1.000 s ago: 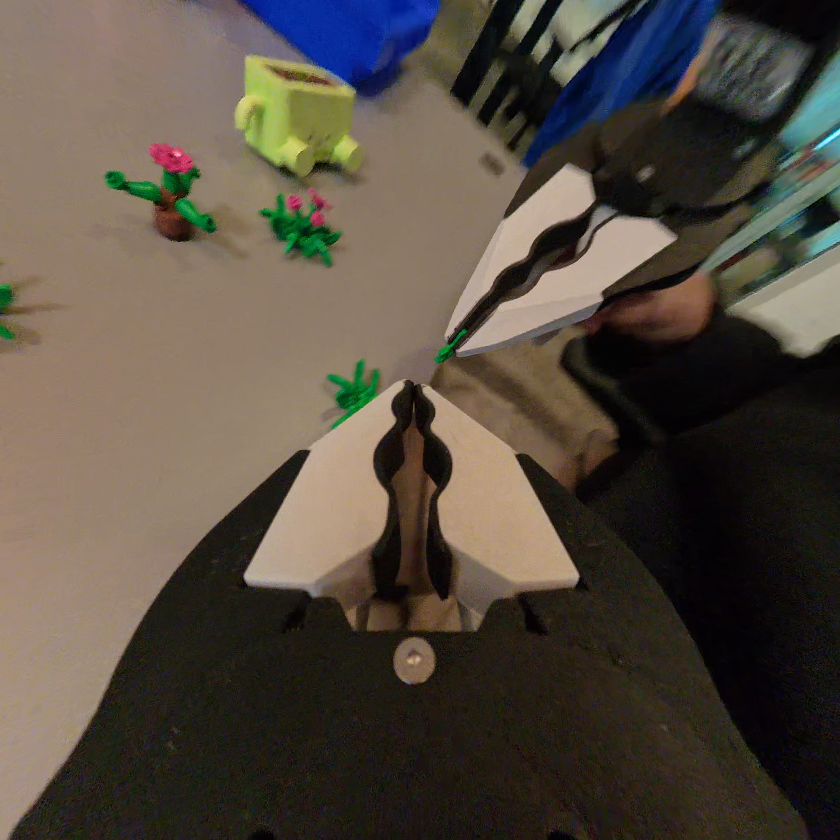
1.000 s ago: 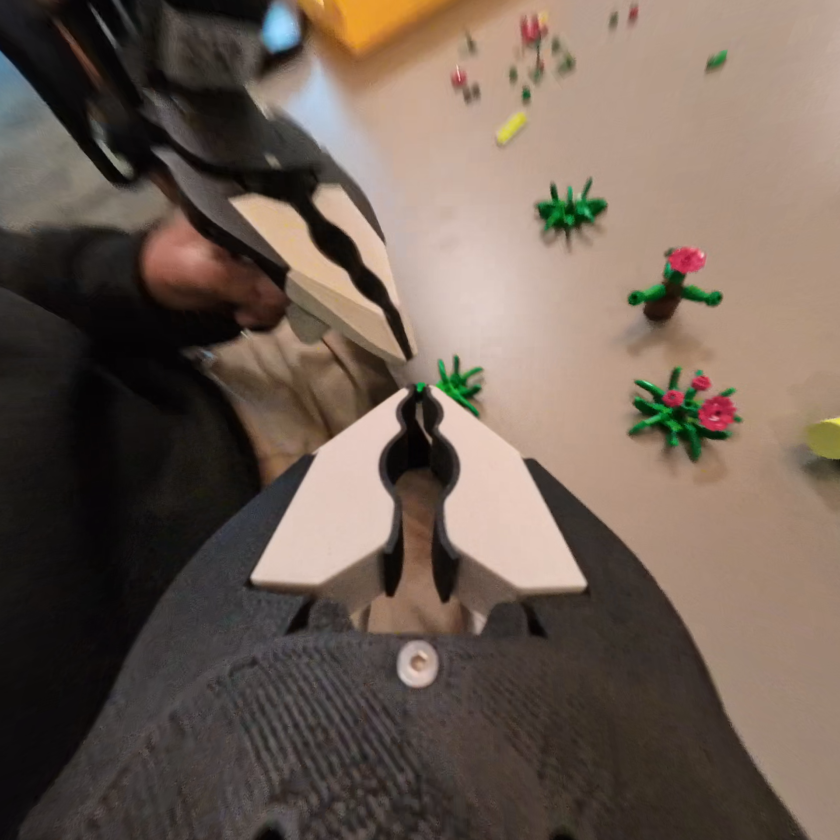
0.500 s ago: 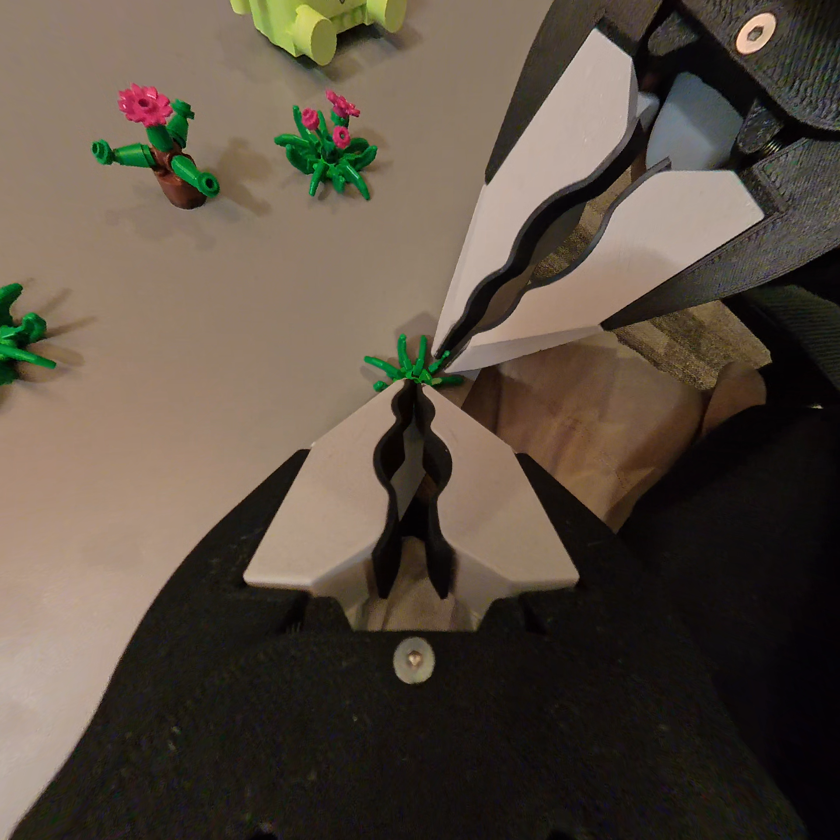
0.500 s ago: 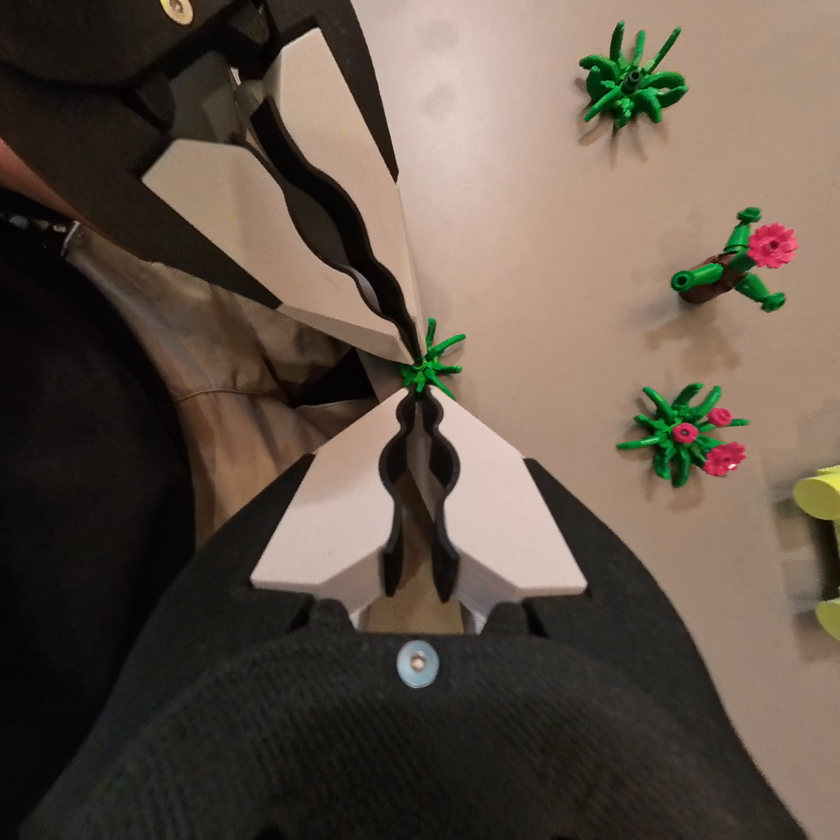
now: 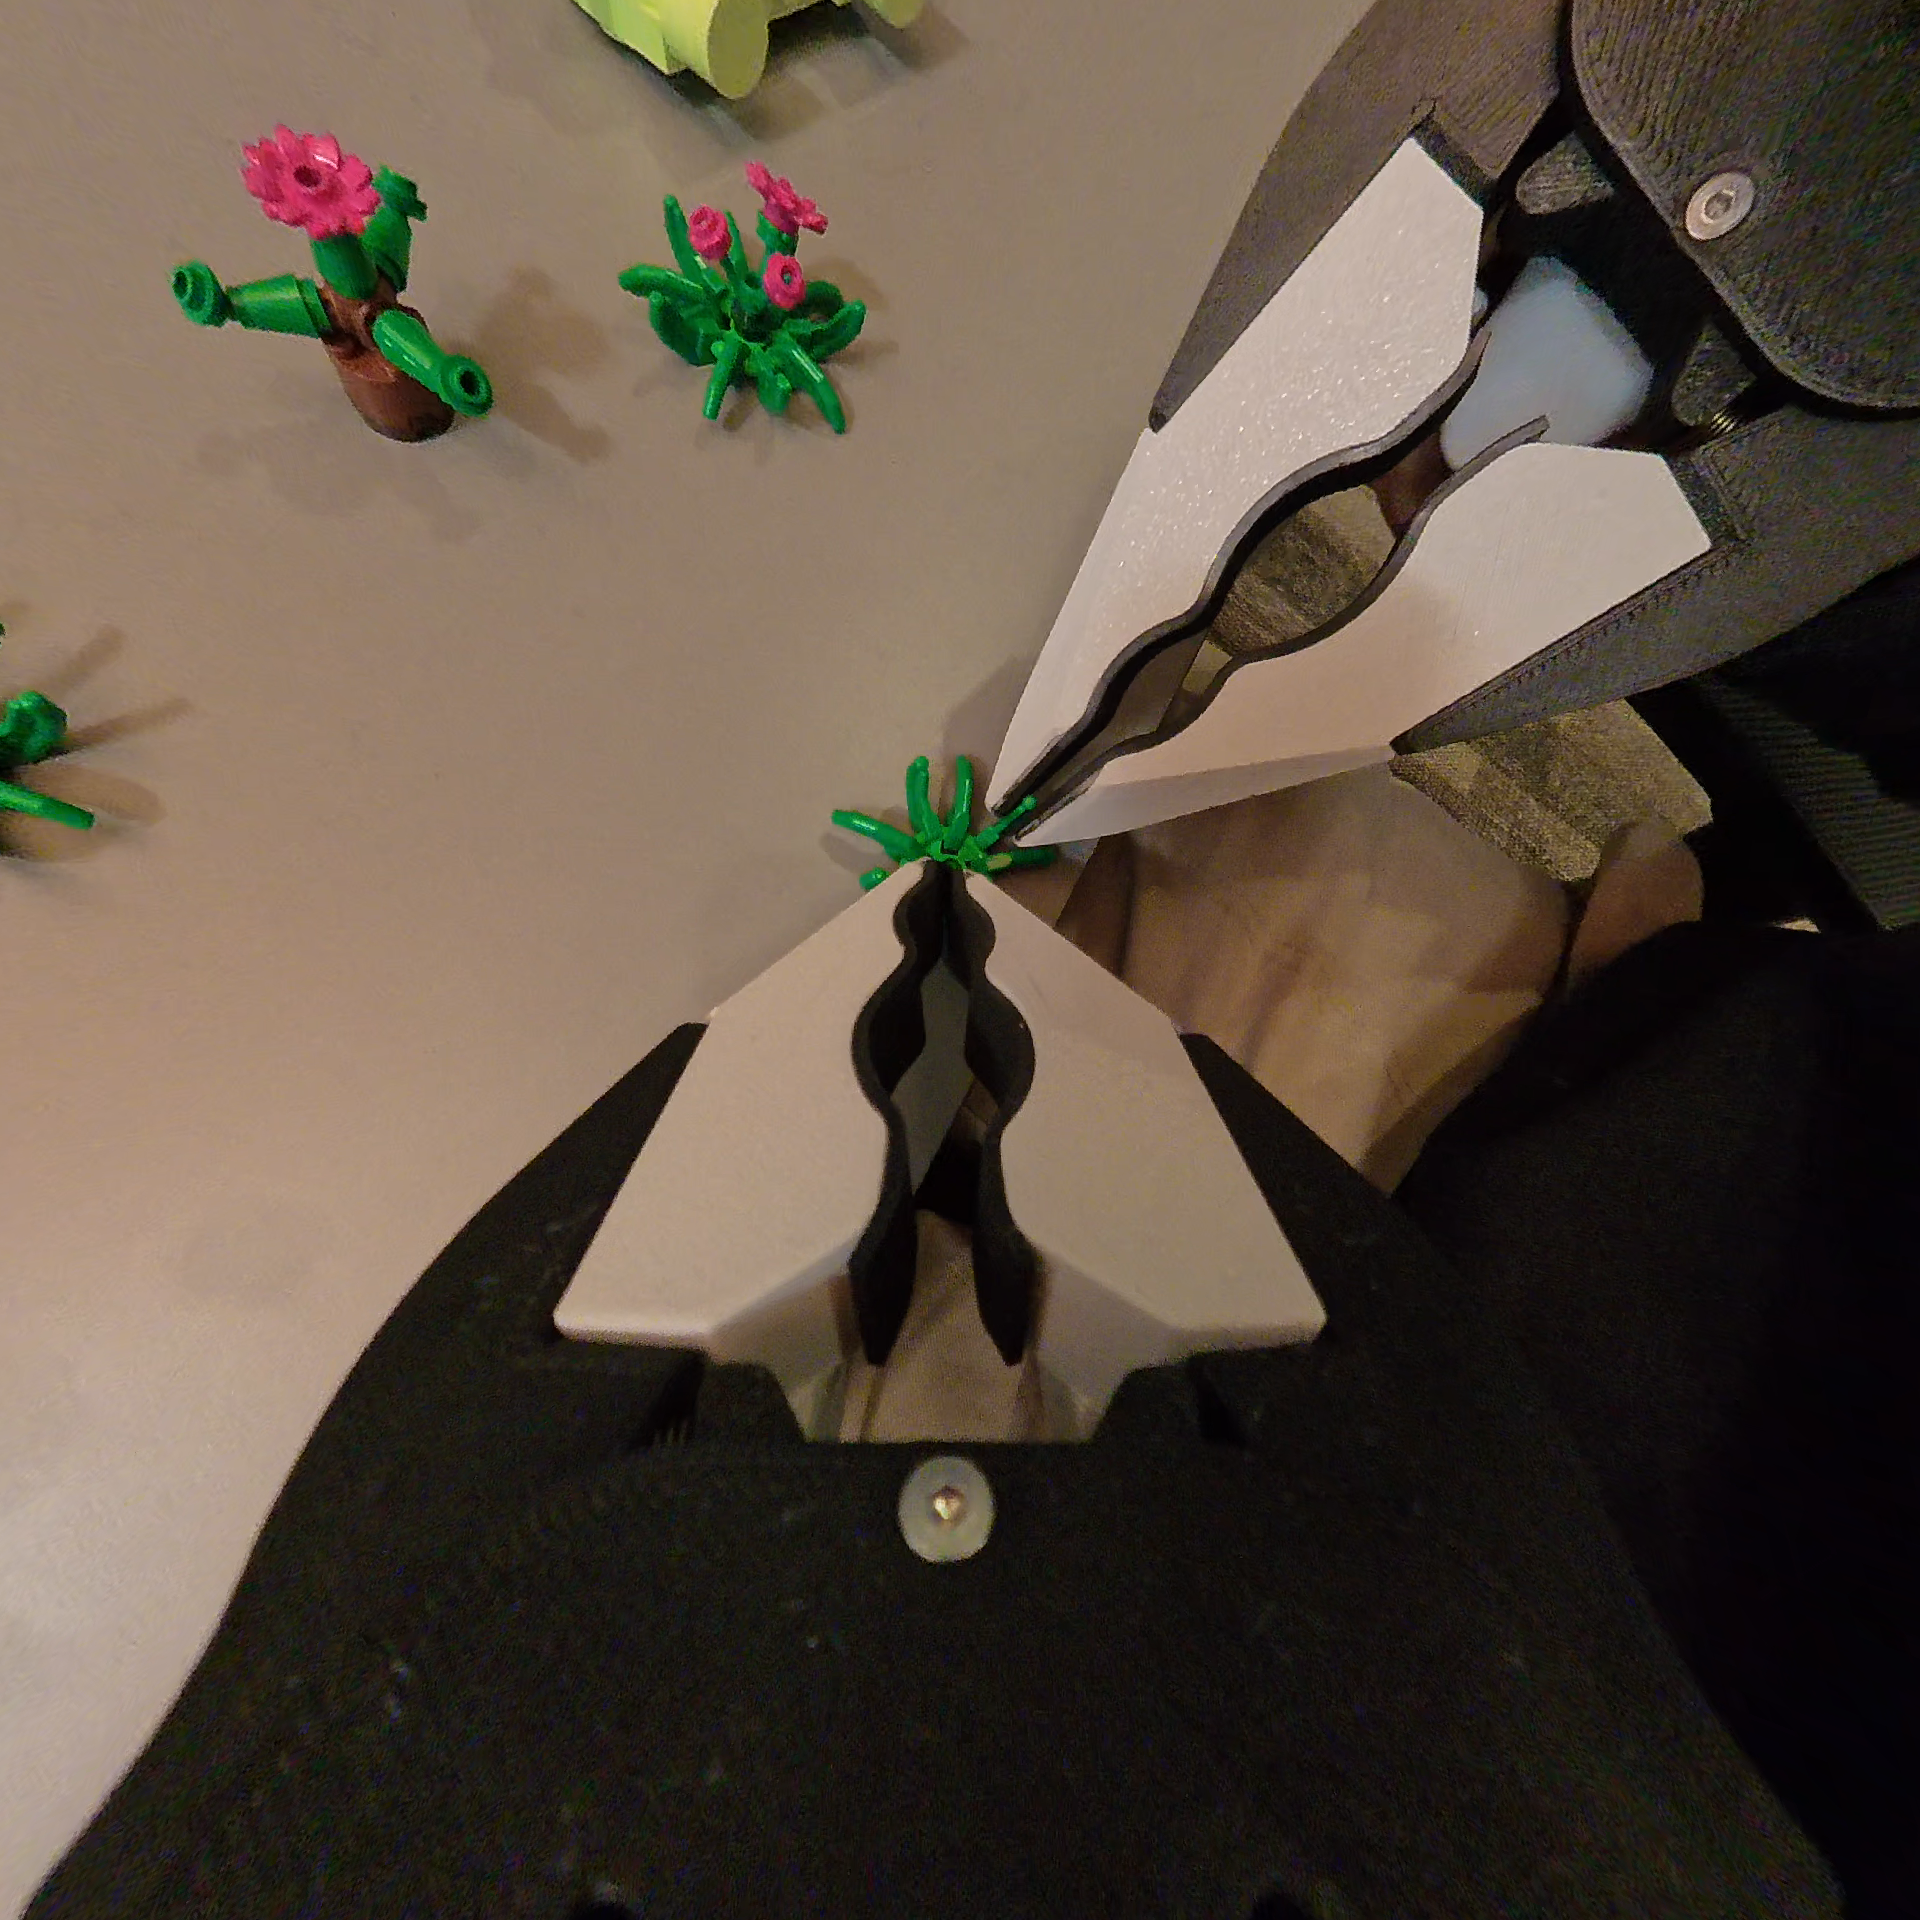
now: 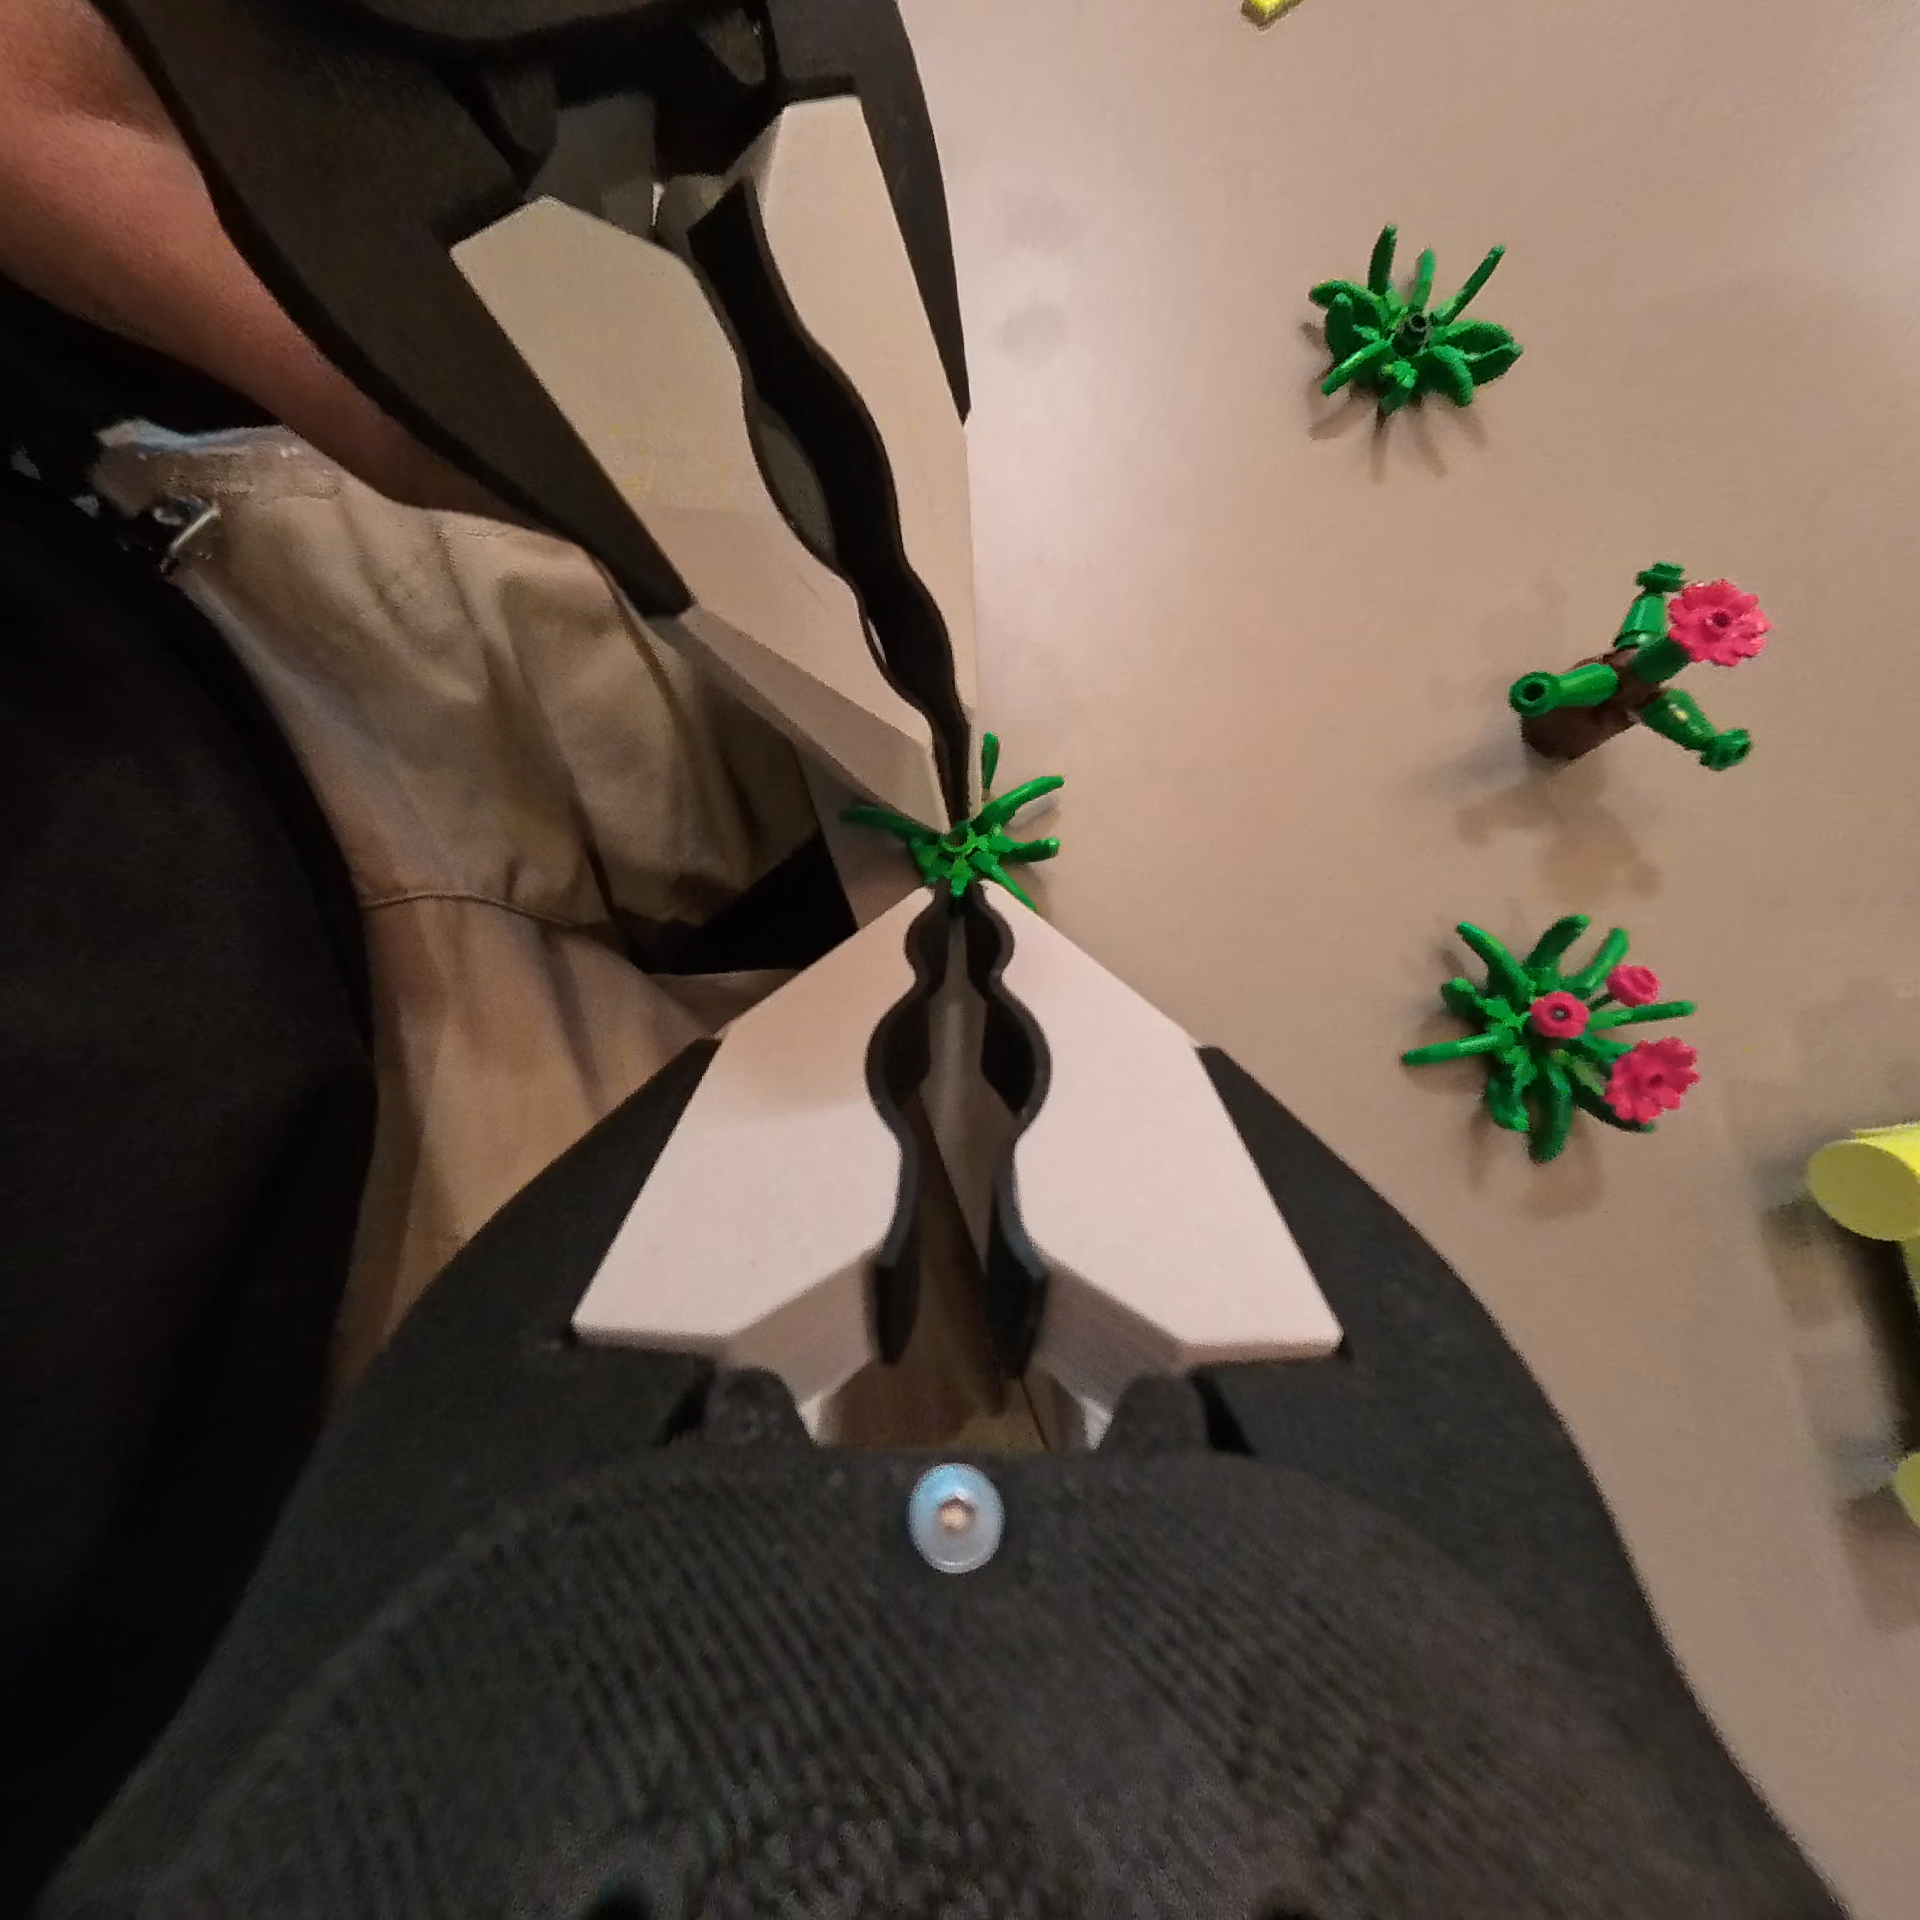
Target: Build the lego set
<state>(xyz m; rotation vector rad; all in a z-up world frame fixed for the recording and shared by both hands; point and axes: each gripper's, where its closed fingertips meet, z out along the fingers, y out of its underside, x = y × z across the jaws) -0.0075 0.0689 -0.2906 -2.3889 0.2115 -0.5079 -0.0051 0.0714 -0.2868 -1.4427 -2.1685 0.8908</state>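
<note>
A small green leaf cluster (image 5: 925, 826) is held in the air at the table's near edge, pinched from two sides. My left gripper (image 5: 945, 873) is shut on its lower side. My right gripper (image 5: 1013, 816) comes in from the upper right and is shut on one of its leaves. In the right wrist view the leaf cluster (image 6: 971, 842) sits just past my right gripper (image 6: 956, 902), and the left gripper (image 6: 951, 779) reaches down to it from above. The two sets of tips nearly touch. How the parts of the cluster join is hidden.
On the beige table (image 5: 416, 935) stand a cactus with a pink flower (image 5: 353, 301), a leafy plant with pink flowers (image 5: 748, 301), a lime-green pot (image 5: 727, 31) and another leaf cluster (image 5: 26, 748). All four show in the right wrist view (image 6: 1631, 675) (image 6: 1558, 1029) (image 6: 1870, 1184) (image 6: 1408, 332). The person's tan trousers (image 6: 499, 727) lie below the edge. My two grippers' fingertips are within a few centimetres of each other.
The two grippers have come together from apart. The right gripper's small green piece now meets the leaf cluster at the left gripper's tips. Both views have tilted down towards the table.
</note>
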